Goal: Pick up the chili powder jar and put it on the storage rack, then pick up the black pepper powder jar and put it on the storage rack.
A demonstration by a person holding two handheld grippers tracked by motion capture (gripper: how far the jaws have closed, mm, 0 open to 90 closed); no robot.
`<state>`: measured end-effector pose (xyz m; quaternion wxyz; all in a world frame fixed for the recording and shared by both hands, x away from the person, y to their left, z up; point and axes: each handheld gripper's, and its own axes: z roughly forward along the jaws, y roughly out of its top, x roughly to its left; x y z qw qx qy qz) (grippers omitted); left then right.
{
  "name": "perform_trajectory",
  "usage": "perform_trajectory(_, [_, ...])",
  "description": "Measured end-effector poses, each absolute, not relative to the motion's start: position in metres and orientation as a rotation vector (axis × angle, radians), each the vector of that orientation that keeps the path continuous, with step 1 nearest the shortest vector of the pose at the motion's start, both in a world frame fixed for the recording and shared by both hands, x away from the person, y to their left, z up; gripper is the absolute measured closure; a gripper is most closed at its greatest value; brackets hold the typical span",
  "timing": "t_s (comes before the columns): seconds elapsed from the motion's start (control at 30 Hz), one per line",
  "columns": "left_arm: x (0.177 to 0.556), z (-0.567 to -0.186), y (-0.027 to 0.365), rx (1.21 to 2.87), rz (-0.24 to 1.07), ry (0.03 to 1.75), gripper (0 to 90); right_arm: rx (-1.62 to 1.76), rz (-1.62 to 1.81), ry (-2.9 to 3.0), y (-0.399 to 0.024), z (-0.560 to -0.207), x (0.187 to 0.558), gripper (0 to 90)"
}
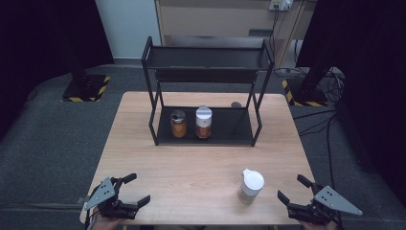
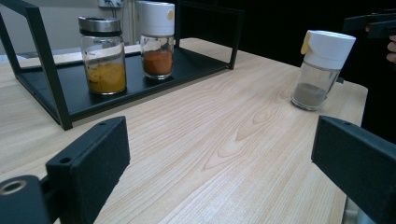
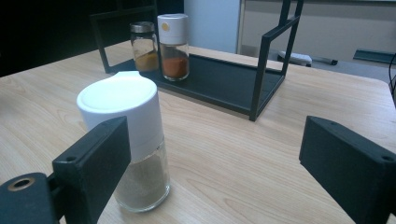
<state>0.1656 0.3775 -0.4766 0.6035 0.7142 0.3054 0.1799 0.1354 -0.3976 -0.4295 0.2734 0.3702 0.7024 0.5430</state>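
A glass jar with a white cap and grey powder (image 1: 250,187) (image 2: 322,70) (image 3: 135,140) stands upright near the table's front right. My right gripper (image 1: 291,187) (image 3: 215,168) is open just to its right, and in the right gripper view the jar stands beside the left jaw, untouched. At the front left corner my left gripper (image 1: 139,188) (image 2: 219,163) is open with nothing between its jaws. A black two-level rack (image 1: 230,129) (image 2: 196,65) (image 3: 219,84) stands at the table's far middle. Its lower shelf holds a yellow-spice jar (image 1: 178,123) (image 2: 102,56) (image 3: 144,46) and a white-capped red-spice jar (image 1: 203,122) (image 2: 157,42) (image 3: 173,44).
The wooden table (image 1: 191,163) has bare room between the rack and both grippers. A small dark object (image 1: 235,104) lies behind the rack's right leg. Striped stand bases (image 1: 86,88) and cables (image 1: 325,124) sit on the floor around the table.
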Motion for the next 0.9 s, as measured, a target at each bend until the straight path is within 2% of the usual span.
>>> perform_trajectory(0.9, [0.1647, -0.4770, 0.3774, 1.647, 0.419, 0.715, 2.9, 0.999, 1.473, 1.882, -0.3985, -0.4290, 0.1346, 7.9])
